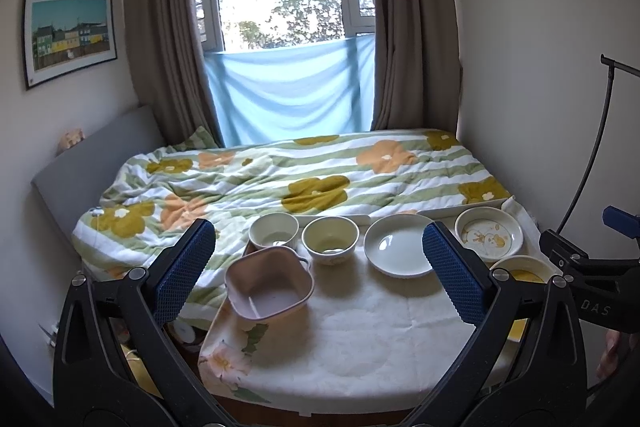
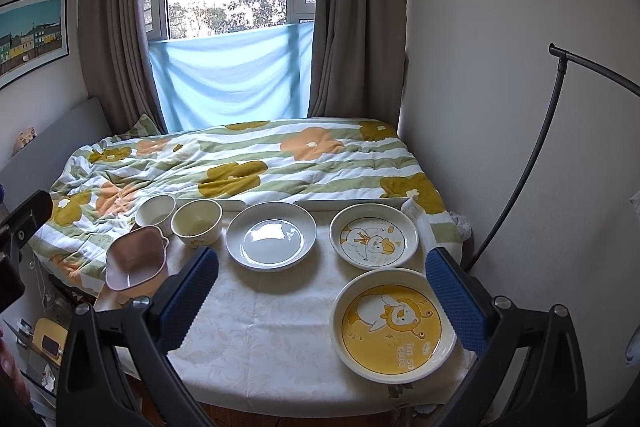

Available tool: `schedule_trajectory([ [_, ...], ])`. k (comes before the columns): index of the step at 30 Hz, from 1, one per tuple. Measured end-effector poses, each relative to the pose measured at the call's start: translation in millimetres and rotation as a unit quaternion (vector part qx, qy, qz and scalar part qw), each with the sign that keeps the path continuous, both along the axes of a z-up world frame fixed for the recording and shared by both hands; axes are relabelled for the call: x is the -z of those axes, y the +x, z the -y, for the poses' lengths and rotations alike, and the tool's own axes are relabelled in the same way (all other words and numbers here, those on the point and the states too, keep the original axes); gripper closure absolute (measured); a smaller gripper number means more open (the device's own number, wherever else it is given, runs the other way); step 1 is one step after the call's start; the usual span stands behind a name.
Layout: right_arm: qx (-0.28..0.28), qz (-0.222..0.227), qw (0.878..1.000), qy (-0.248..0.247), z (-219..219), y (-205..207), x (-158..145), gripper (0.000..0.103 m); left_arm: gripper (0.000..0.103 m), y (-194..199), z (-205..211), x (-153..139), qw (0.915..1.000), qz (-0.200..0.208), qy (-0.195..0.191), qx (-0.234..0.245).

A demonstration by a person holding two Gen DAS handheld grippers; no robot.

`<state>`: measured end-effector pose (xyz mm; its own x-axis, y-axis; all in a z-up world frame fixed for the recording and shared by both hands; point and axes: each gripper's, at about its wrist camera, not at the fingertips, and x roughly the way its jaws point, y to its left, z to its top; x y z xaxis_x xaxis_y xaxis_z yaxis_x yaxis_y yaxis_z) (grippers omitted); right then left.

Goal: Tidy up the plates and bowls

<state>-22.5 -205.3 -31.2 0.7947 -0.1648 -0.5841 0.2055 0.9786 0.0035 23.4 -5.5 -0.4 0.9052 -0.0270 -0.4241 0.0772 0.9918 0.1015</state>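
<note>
On the cloth-covered table stand a pink square bowl, a white bowl, a cream bowl, a plain white plate, a white duck plate and a yellow duck plate. My left gripper is open and empty, above the table in front of the bowls. My right gripper is open and empty, with the yellow plate between its fingers' lines, below them.
A bed with a flowered quilt lies behind the table. A white tray sits at the table's far edge. A black lamp stand curves at the right by the wall. The right gripper's body shows at the left view's right edge.
</note>
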Motion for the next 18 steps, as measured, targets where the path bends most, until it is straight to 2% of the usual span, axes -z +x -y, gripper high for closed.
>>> schedule_trajectory([
  [18, -0.001, 0.0, 1.0, 0.001, -0.6, 0.2, -0.8, 0.0, 0.0, 0.0, 4.4, -1.0, 1.0, 0.0, 0.004, -0.001],
])
